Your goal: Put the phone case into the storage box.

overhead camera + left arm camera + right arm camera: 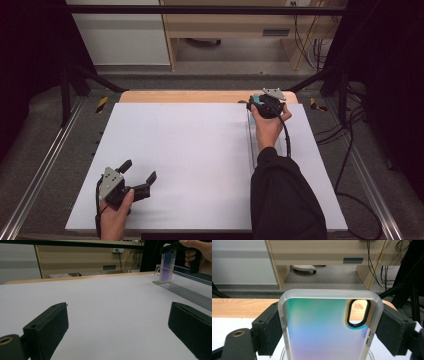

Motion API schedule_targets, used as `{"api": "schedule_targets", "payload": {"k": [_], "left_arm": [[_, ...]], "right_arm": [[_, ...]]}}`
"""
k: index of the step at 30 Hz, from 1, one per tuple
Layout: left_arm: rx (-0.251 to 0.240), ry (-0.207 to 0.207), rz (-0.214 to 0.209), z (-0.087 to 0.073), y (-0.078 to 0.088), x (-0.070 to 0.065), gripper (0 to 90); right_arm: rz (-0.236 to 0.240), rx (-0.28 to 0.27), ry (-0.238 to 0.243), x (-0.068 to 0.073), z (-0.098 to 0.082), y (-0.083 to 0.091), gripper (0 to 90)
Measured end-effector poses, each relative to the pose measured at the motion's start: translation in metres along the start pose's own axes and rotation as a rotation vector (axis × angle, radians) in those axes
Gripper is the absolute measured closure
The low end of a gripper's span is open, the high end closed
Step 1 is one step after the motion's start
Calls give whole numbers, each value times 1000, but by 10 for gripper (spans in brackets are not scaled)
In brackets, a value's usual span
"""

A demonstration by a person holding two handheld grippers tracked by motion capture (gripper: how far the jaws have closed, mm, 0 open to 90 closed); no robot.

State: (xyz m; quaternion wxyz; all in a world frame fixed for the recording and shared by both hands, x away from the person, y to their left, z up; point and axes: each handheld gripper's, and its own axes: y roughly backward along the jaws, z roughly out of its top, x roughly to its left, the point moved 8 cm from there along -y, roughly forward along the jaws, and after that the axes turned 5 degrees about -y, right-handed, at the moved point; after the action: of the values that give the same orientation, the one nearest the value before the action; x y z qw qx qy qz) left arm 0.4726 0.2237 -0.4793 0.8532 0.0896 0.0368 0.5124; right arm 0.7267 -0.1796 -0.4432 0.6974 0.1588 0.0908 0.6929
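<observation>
A translucent phone case (324,327) with an iridescent green-to-violet back and an oval camera hole stands upright between the pads of my right gripper (329,326), which is shut on its two long sides. In the high view that right gripper (260,104) is at the far right of the white board, with the phone case (255,99) showing as a teal sliver in front of it. In the left gripper view the phone case (167,266) hangs upright over the far end of a clear rail (185,292). My left gripper (138,171) rests open at the near left with nothing between its fingers.
The clear rail (251,137) runs front to back along the right side of the white board (190,150). A wooden table edge (190,96) lies behind the board. Black frame bars and cables (350,130) flank the table, and cabinets stand beyond.
</observation>
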Motion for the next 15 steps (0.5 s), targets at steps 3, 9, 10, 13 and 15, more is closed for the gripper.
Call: {"api": "schedule_targets", "payload": {"k": [3, 9, 10, 13, 15], "left_arm": [[1, 0, 0, 0, 0, 0, 26], [0, 0, -1, 0, 0, 0, 26], [1, 0, -2, 0, 0, -1, 26], [0, 1, -4, 0, -1, -1, 26], [-1, 1, -4, 0, -1, -1, 26]], "right_arm": [[0, 1, 1, 1, -1, -1, 175], [-3, 1, -3, 1, -2, -3, 175], [-2, 0, -7, 1, -2, -3, 175], [-3, -3, -7, 1, -2, -3, 174], [-6, -3, -5, 2, -2, -3, 174]]}}
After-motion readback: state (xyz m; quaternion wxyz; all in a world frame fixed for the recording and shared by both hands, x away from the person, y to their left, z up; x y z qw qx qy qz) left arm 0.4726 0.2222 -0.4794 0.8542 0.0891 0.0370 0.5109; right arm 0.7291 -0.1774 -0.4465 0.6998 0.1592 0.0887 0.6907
